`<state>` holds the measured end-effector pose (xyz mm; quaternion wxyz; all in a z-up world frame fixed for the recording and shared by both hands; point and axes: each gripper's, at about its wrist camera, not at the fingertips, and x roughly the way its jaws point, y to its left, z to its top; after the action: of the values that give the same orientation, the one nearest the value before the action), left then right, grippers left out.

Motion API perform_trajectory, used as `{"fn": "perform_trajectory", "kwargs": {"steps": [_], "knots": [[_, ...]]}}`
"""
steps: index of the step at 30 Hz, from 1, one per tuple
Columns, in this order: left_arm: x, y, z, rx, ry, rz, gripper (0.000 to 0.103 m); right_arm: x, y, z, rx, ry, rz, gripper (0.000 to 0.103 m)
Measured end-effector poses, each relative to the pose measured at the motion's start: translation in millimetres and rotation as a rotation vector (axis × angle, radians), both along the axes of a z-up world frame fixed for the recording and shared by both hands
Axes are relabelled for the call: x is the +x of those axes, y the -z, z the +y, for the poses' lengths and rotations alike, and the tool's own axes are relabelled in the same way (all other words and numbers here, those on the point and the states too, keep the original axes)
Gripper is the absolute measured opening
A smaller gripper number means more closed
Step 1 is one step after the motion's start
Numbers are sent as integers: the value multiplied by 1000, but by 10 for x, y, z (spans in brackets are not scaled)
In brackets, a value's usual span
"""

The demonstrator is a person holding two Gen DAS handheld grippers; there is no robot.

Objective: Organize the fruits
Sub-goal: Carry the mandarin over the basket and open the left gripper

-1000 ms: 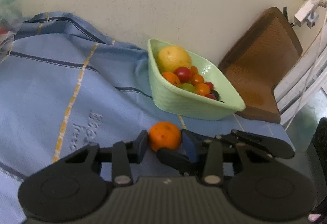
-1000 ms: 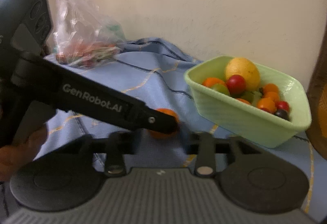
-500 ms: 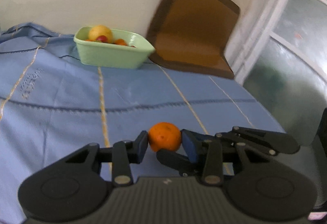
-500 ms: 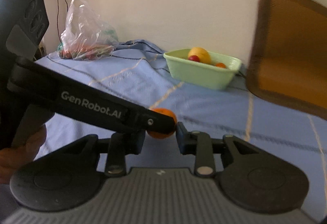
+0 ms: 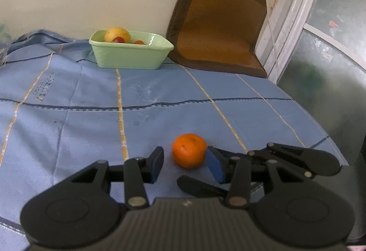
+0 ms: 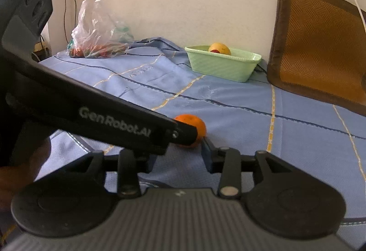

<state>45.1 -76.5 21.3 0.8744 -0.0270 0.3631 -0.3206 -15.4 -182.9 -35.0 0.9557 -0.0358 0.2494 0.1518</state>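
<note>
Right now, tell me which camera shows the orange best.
The left wrist view: the orange sits whole and unobstructed on the blue cloth between the left gripper's spread fingers. In the right wrist view the left gripper's arm covers part of it, leaving only its right side visible.

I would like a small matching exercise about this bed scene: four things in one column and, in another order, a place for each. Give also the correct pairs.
Things:
1. mandarin
2. green basin
3. plastic bag
4. brown mat

Places:
A. leaning against the wall, beside the window
B. on the blue sheet, between the open fingers of the left gripper
C. far left corner of the bed
D. by the wall, holding fruit

Pairs: 1-B, 2-D, 3-C, 4-A
</note>
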Motion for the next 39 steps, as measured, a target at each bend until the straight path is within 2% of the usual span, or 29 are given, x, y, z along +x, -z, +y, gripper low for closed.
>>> {"fn": "perform_trajectory", "kwargs": {"steps": [3,6,8,10,14,18,20,25,29,32,37,39], "knots": [[58,2,-11,-20,6,25,42,17,9,-30,9,9,12,46],[91,-8,-57,-31,29,26,34,57,8,-89,38,24,28,46],[94,-19,-88,-24,36,11,33,73,8,-123,60,22,34,45],[137,-53,-92,-30,34,5,33,94,-1,-134,55,30,31,32],[374,-285,-103,-58,22,-49,33,273,-163,-185,75,16,-14,32],[841,-551,-214,-67,-16,-128,34,680,-368,-146,21,18,-136,32],[1172,-585,-284,-75,-32,-146,34,948,-420,-169,14,32,-180,32],[1964,-433,-496,-59,-65,-130,34,1754,-395,-345,82,69,-151,32],[2299,-281,-580,-15,-103,-117,36,2157,-248,-379,76,65,-125,33],[2336,-237,-536,-14,-123,-113,37,2231,-216,-400,81,78,-113,42],[2139,-434,-249,-93,-176,-100,37,1944,-376,-471,105,78,-160,42],[1891,-543,-107,-104,-191,-128,41,1698,-434,-518,136,75,-159,42]]}}
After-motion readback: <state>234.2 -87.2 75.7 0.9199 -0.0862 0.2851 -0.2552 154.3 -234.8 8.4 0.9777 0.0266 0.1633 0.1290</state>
